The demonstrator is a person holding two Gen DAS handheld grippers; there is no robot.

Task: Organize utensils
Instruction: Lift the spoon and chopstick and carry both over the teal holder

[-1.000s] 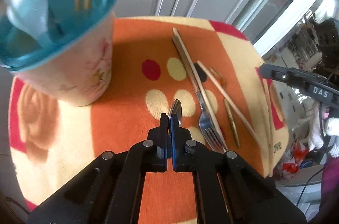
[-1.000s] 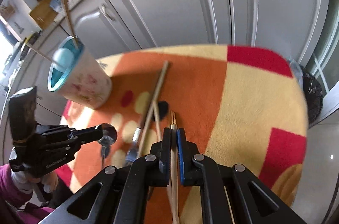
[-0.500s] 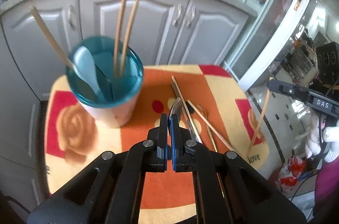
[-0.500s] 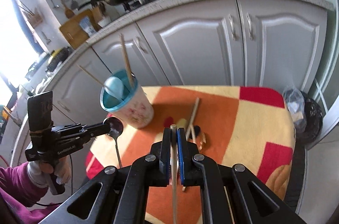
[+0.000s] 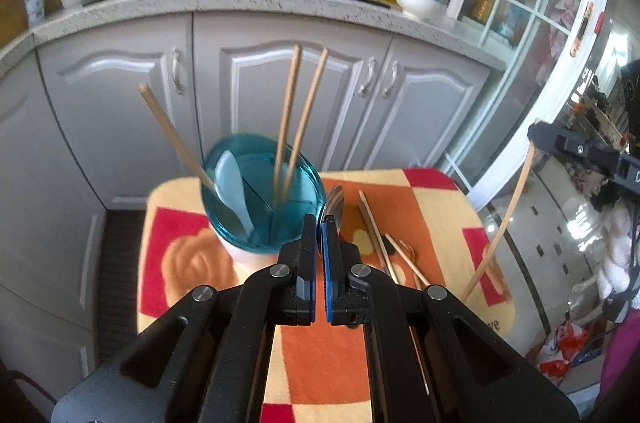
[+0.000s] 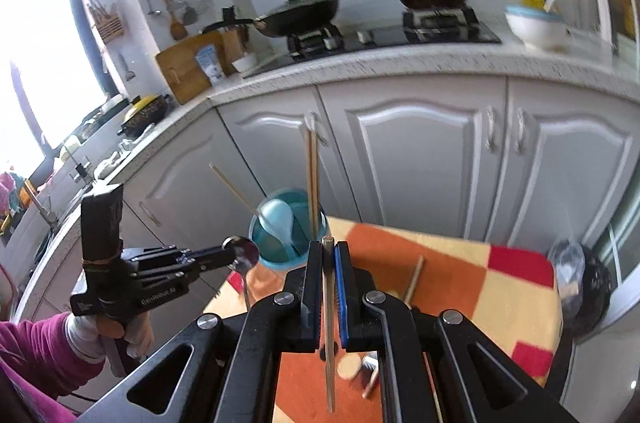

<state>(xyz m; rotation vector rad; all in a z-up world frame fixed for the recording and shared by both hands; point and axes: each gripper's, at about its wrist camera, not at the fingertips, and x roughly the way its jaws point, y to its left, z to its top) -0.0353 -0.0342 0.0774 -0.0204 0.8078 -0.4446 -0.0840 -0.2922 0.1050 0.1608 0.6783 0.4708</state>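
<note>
The left hand-held gripper (image 5: pixel 319 223) is pinching a metal spoon (image 5: pixel 333 203) just beside the blue-lined cup (image 5: pixel 262 199); the right hand-held gripper (image 6: pixel 328 251) is clamping a chopstick (image 6: pixel 329 323). Only the right wrist view is showing the spoon's handle hanging down. The cup is holding three chopsticks (image 5: pixel 286 127) and a pale spoon (image 5: pixel 234 189).

Chopstick (image 6: pixel 329 319) in right hand-held gripper (image 6: pixel 329 255)

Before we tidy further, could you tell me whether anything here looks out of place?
Yes: some wooden chopsticks and a metal utensil lie scattered on the orange patterned table cover beside the teal-lined holder cup, instead of standing inside it.
</note>
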